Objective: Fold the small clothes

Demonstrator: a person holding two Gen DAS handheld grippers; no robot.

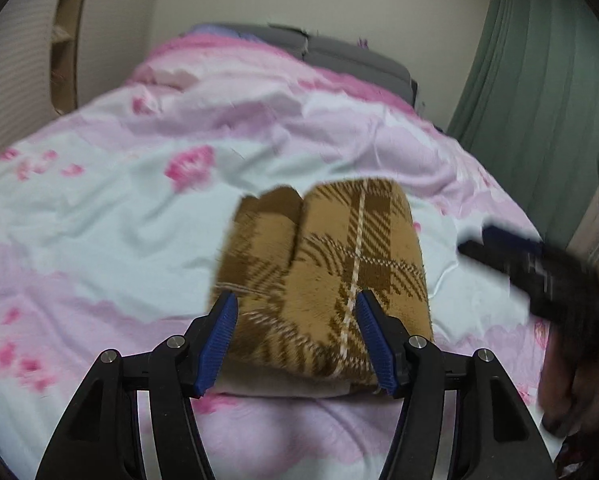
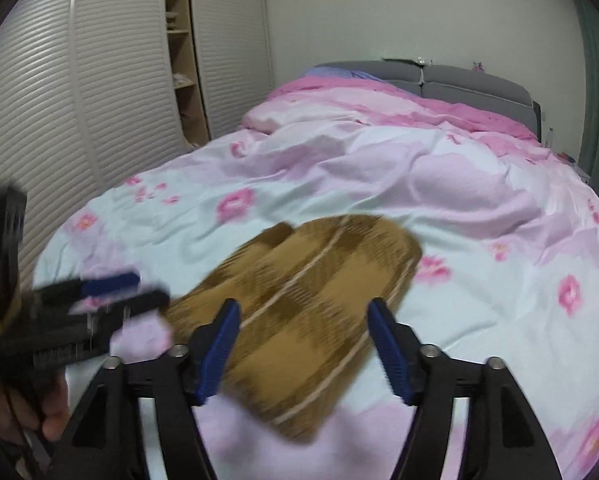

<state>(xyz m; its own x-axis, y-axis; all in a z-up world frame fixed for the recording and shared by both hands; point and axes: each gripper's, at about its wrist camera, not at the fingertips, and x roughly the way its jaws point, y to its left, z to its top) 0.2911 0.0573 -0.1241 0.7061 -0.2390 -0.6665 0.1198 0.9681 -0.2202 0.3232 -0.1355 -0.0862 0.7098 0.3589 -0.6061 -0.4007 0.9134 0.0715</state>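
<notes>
Folded brown plaid garment (image 1: 323, 276) lying on a pink floral duvet (image 1: 99, 216), both grippers released above it.

Left wrist view: the left gripper (image 1: 295, 336) is hovering at lower centre, blue pads (image 1: 219, 344) standing apart and gripping nothing, the garment's near end showing between them; at the right edge the right gripper (image 1: 499, 248) is appearing blurred, its state not readable there. Right wrist view: at the left edge the left gripper (image 2: 139, 292) is blurring past a hand (image 2: 39, 408); at lower centre the right gripper (image 2: 303, 344) is standing with jaws wide and empty over the garment (image 2: 299, 312), which is lying diagonally across mid-frame; a louvred wardrobe (image 2: 59, 120) is filling the upper left.
</notes>
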